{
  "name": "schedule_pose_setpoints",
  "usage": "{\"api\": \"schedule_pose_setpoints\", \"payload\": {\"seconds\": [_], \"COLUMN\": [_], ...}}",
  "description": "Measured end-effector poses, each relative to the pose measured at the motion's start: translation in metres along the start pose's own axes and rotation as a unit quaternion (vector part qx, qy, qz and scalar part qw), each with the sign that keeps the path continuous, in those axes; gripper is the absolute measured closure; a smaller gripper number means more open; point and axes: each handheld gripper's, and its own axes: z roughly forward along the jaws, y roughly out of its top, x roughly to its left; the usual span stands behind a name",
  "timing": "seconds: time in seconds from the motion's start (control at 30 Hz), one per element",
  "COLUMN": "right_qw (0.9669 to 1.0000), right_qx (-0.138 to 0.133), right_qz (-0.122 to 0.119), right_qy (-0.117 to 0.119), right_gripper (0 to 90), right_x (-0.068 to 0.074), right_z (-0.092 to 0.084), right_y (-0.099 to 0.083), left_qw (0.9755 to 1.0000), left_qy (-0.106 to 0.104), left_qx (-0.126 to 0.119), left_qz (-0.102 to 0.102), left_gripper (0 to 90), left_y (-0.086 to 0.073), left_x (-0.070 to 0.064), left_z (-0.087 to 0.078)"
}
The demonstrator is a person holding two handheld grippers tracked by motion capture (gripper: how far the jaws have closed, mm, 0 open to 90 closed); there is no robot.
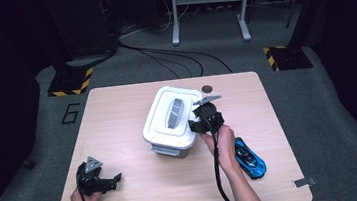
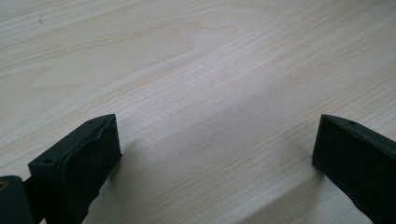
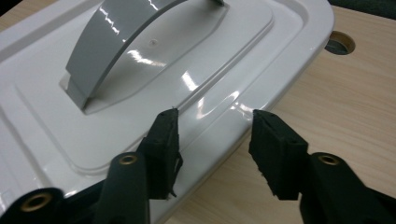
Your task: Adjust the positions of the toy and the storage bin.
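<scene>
Biggest thing here is the pale wood-grain desk (image 1: pixel 126 196), matte laminate with rounded corners and a small round cable hole near the far edge. Sitting around the middle of it is the white glossy plastic storage box (image 1: pixel 171 119), a rounded rectangle with a stepped lid and a flat grey arched handle (image 3: pixel 121 42) on top, shiny enough to throw reflections. A grey latch shows on its near end.

Off to the right, near the person's right forearm, lies a small blue and black toy car (image 1: pixel 249 158), glossy, well apart from the box.

The right claw (image 3: pixel 215 135) is at the box's right-hand long edge, straddling the lid rim: one black pad sits over the lid's top surface, the other hangs outside over the desk, partly spread. Can't tell whether the pads actually press the rim.

The left claw (image 2: pixel 215 149) is down at the near left corner of the desk, jaws spread wide with nothing but bare wood between them, well apart from the box.
</scene>
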Motion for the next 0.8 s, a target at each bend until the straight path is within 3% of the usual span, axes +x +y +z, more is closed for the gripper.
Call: {"api": "schedule_pose_setpoints", "payload": {"seconds": [0.03,0.2,0.63,0.8], "right_qw": [0.9999,0.9999,0.999,0.9996], "right_qx": [0.0,-0.006,0.002,0.004], "right_qz": [0.001,0.007,-0.034,-0.018], "right_qy": [0.012,0.006,-0.028,-0.021], "right_gripper": [54.9,58.4,65.2,49.9], "right_x": [-0.005,-0.008,-0.019,-0.019], "right_z": [0.001,0.001,0.011,0.012], "right_y": [0.0,0.001,0.017,0.02], "left_qw": [1.0,1.0,1.0,1.0], "left_qy": [0.0,0.001,0.0,-0.001], "left_qx": [-0.001,-0.002,0.0,0.003], "left_qz": [0.0,-0.001,-0.002,-0.001], "left_gripper": [1.0,1.0,1.0,1.0], "left_y": [0.0,0.0,0.0,0.0], "left_x": [0.0,0.0,0.0,0.0], "left_z": [0.0,0.0,0.0,0.0]}}
